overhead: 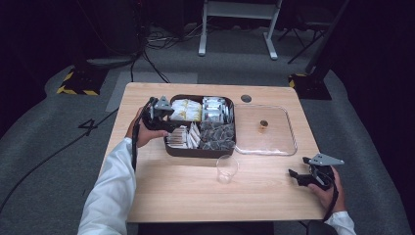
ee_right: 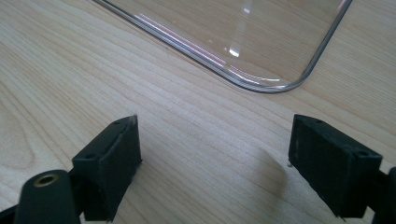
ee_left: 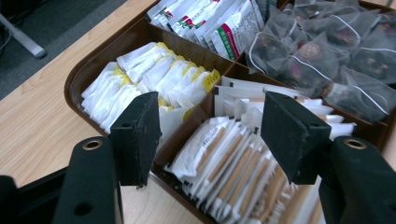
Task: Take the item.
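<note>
Brown compartment tray (overhead: 169, 149) holds sachets (ee_left: 154, 77), sticks (ee_left: 229, 163), tea bags (ee_left: 327, 60); clear lid (overhead: 288, 147) beside, wooden table (overhead: 171, 191); both grippers' jaws apart, empty.

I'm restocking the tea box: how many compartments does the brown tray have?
4. Far left holds yellow-edged packets, far right green-and-red sachets, near left stick packets, near right mesh tea bags, all in the brown tray. None looks hidden.

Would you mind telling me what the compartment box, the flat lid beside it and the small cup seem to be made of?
Compartment box: glossy dark brown, probably plastic, with moulded rounded corners. Lid: clear hard plastic, the wood grain showing through. Cup: thin clear plastic, likely disposable.
</note>
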A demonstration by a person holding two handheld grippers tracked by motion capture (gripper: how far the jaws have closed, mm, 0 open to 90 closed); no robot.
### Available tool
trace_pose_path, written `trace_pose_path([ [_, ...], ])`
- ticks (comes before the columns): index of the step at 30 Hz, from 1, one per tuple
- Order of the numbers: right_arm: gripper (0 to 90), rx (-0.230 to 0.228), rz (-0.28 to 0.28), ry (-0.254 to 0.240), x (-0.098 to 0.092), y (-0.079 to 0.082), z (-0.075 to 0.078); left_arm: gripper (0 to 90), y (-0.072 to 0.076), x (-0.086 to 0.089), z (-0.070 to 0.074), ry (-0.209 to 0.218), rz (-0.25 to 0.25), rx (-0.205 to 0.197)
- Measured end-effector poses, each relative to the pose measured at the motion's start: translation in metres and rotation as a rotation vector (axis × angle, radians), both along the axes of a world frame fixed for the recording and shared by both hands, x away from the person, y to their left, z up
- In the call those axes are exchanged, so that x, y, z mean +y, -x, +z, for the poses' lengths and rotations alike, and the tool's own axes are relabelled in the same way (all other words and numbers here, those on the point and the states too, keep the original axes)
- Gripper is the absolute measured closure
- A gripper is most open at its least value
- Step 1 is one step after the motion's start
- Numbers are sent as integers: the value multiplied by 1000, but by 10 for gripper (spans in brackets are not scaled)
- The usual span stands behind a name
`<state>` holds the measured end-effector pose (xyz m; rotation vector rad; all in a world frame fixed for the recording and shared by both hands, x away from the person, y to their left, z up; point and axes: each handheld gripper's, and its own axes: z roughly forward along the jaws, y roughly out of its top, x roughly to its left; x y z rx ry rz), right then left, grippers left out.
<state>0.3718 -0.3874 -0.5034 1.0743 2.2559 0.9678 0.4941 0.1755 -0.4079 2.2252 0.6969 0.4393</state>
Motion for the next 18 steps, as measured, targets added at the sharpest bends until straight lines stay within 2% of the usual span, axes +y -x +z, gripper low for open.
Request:
trace_pose_path([
  [5,172,0,0,0,0,0,0,393,-10,-5,-3,-13,17,5],
  [13,172,-1,1,1,0,0,0,430,-23,-8,-13,-12,30,37],
  [14,172,-1,1,1,0,0,0,437,-26,-8,-16,-14,22,52],
  [18,172,-2,0,1,0,0,0,504,-32,-6,-22,-21,31,69],
])
